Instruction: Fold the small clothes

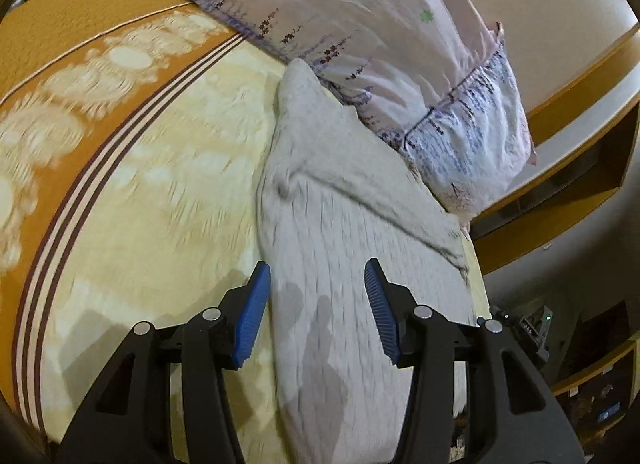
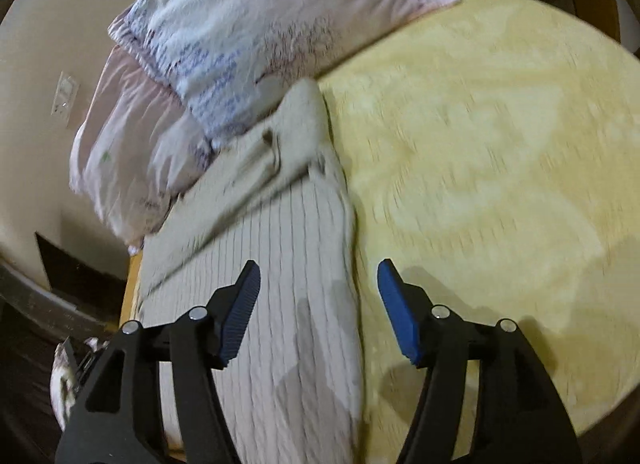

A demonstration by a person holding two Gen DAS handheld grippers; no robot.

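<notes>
garment (image 1: 340, 223): pale grey, ribbed, folded long | both grippers' fingers (image 1: 256, 304): apart, empty

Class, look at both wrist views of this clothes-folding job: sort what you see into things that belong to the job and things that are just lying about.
Belongs to the job:
- grey ribbed garment, lying on the bed
- left hand-held gripper, open
- right hand-held gripper, open

Just lying about:
- floral pillow
- yellow bedspread
- wall socket
</notes>
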